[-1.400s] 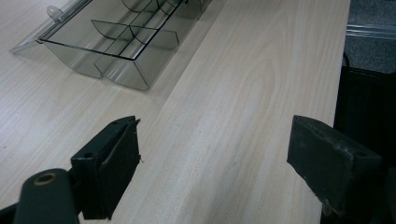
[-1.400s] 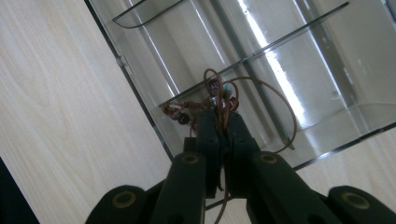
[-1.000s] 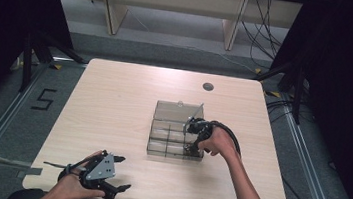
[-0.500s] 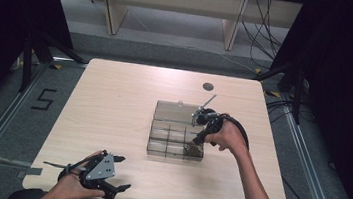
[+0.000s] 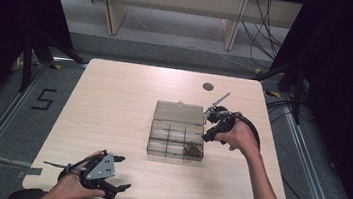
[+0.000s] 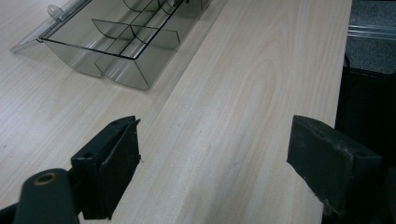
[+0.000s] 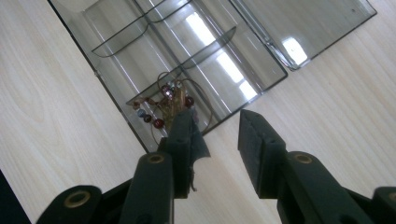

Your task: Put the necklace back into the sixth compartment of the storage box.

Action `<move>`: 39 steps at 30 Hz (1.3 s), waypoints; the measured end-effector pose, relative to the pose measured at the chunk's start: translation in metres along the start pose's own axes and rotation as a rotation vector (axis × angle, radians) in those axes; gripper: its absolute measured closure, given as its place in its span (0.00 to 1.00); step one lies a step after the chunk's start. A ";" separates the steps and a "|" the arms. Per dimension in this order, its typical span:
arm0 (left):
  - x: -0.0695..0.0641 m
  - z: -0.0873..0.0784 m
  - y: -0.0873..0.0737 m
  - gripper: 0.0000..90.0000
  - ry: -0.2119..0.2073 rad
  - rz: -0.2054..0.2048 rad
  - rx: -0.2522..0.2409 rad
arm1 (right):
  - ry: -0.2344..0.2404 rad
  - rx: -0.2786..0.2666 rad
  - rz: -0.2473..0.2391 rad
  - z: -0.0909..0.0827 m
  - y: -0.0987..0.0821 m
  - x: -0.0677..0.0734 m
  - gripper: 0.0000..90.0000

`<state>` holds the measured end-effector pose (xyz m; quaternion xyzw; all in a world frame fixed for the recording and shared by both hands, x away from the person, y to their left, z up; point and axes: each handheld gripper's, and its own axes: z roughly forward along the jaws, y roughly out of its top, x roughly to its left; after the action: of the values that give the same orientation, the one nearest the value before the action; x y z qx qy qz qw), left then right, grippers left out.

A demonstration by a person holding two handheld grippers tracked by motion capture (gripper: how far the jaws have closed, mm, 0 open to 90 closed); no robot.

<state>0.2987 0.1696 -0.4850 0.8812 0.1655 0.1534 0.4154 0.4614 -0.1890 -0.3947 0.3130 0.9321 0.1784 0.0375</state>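
A: Fig., near to far. What sits at the near edge of the tabletop [image 5: 115,92]?

B: Left tool [image 5: 104,184], held in a hand at the near-left corner, grey three-cornered plate on top. Jaws wide apart w/ nothing between them; in the left gripper view they frame bare wood.

A: And its relation to the box?

B: Well apart. Clear compartment box [image 5: 176,140] lies right of centre, approx. midway between near and far edges. In the left gripper view the box [image 6: 126,37] shows beyond the jaws, upper left.

A: Contents of the box?

B: Dividers split it into several cells. Beaded jewellery [image 5: 192,150], i.e. dark red and pale beads on thin wire, lies in the near-right corner cell. Other cells look bare, as far as can be told. In the right gripper view the jewellery [image 7: 166,100] rests just past the tip of one jaw.

A: State of the right tool?

B: Right tool [image 5: 214,125] hangs in a hand just beside the box's right side, above the tabletop. Jaws partly open, having just been opening; nothing gripped. Right gripper view: gap between the pads shows only the box rim and wood. A scrap of dark material hangs off one pad; can't tell what it is.

A: Farther on?

B: Lid [image 5: 179,112] of the box, hinged at the far side, folded back flat on the tabletop, small tab at its far edge. Beyond that, a round dark port [image 5: 208,87] near the far edge, right of centre.
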 end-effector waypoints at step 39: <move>-0.001 0.002 -0.001 0.18 -0.008 -0.008 0.001 | -0.022 -0.103 0.150 -0.022 -0.054 0.002 0.66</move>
<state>0.2989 0.1686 -0.4870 0.8814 0.1675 0.1483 0.4161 0.4254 -0.2346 -0.3932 0.3813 0.8953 0.2249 0.0503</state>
